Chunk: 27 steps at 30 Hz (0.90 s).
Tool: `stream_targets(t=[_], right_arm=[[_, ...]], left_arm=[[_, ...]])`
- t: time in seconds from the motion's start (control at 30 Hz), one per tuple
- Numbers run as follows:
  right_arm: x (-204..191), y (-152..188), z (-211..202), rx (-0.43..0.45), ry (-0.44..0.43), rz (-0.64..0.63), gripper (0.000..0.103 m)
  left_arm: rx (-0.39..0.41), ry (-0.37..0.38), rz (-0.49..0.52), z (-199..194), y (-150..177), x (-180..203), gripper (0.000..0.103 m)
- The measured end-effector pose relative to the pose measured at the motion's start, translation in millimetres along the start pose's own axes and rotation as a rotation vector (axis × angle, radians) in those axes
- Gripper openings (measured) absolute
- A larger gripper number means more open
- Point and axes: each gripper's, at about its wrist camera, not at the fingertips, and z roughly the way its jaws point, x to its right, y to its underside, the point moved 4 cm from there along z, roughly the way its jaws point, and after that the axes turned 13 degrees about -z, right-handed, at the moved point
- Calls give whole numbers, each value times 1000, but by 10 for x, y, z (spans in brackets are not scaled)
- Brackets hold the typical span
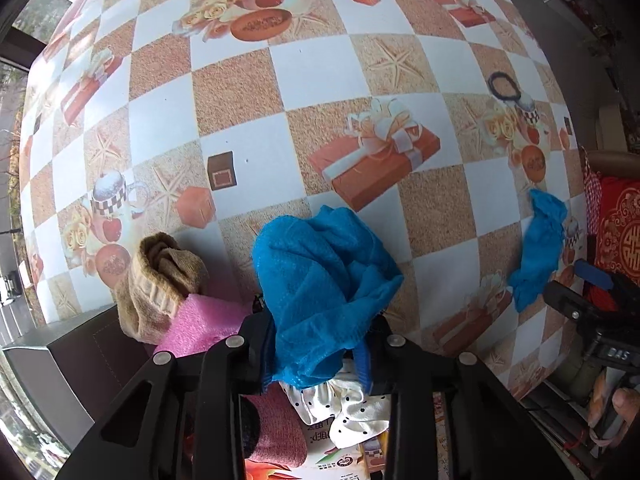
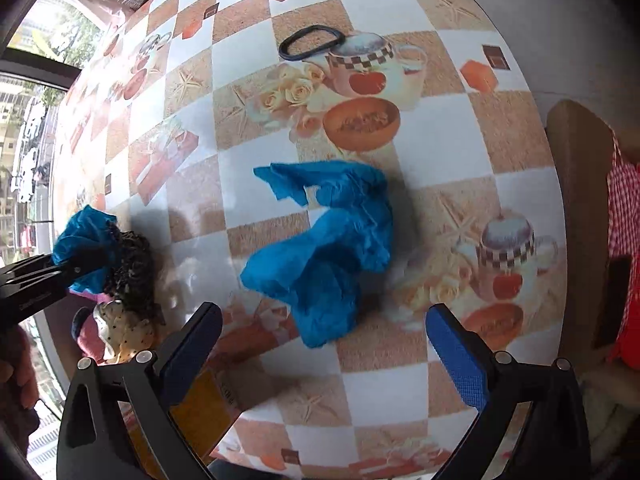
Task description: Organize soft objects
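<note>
left gripper point(image 1: 320, 344) points down, apparently pinching blue cloth point(image 1: 320, 272); right gripper point(image 2: 320, 344) spread.

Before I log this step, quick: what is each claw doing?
Left claw: closed on the blue mesh cloth.
Right claw: open, empty, above the crumpled blue cloth.

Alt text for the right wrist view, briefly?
The open right claw hangs above a crumpled blue cloth on a checkered tablecloth. At the left edge the left claw grips another blue cloth; a black band lies beyond.
</note>
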Motion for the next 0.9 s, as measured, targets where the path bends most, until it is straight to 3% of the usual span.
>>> stream_targets(t=[0.13,0.23,0.4,0.47,0.5,0.53,0.9], right_arm=[[-91,-194,225,-9,88,-96,103],[-108,-218,395,-37,103,-117,103],[-87,-106,361,-14,140,-150,71],[-43,-74,293,7,122,-160,48],[-6,-67,264,15,88,-149,31],[42,-60,239,17,60,-126,28],[306,123,-334,145,-82,0,28]], left_arm=[[42,-1,-12,-106,-63,-41,34],[76,-9,-5,-190,-77,-8,34],[130,-3,37,-403,-18,103,34],[143,4,53,-494,25,185,34],[150,4,61,-531,42,175,34],[157,6,67,-572,46,230,34],[219,52,131,-844,187,624,34]])
